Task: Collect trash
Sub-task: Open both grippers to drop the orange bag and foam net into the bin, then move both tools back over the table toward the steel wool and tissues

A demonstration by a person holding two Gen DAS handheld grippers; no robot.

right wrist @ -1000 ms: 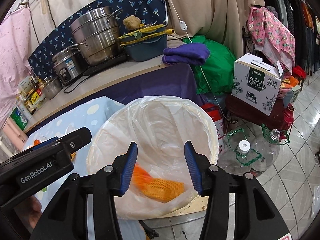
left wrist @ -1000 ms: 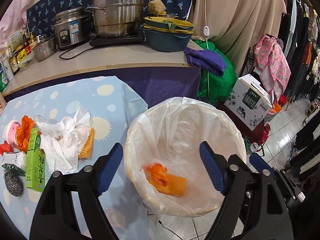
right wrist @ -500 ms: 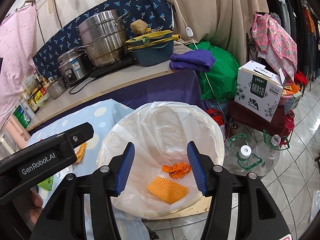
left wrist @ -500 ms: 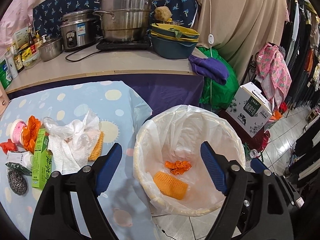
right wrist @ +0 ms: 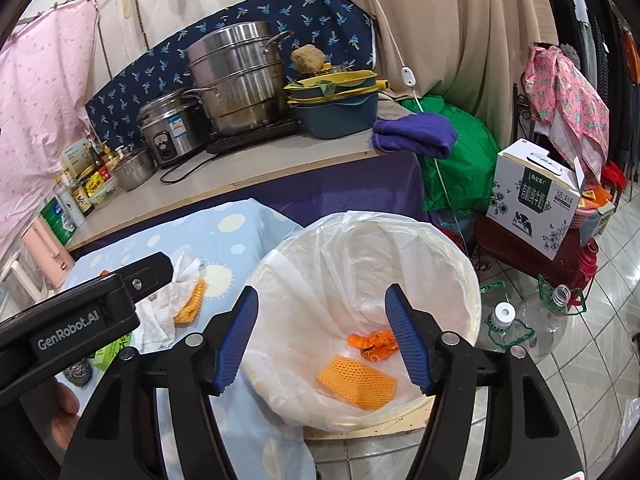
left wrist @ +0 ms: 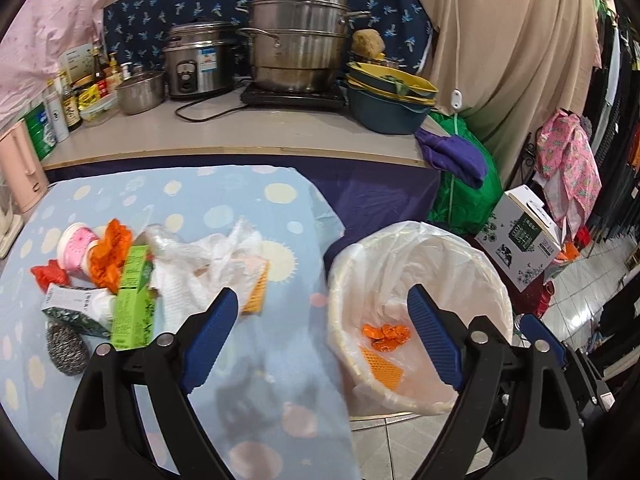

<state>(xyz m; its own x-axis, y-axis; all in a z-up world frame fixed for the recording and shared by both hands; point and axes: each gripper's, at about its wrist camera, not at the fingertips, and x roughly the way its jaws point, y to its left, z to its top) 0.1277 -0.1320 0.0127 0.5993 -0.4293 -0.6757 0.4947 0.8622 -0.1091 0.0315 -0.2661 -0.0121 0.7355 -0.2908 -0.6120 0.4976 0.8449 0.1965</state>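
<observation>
We hold two grippers above a lined bin that stands on the floor just right of the desk. Two pieces already lie in the bin: a yellow foam net and a crumpled orange wrapper. Both grippers have just been opening, and nothing sits between their fingers. The right gripper points down into the bin. The left gripper is spread wide, straddling the desk edge and the bin rim.

The remaining trash sits in a pile to the left on the desk: white tissue, a second foam net, a green box, orange scraps, a pink cup and a steel scrubber. From the left fingers the pile lies to the left and slightly farther off. The green box's long axis runs near to far. The left gripper is nearer the pile, so we judge it better placed for the next pick. Both grippers tilt downward.
</observation>
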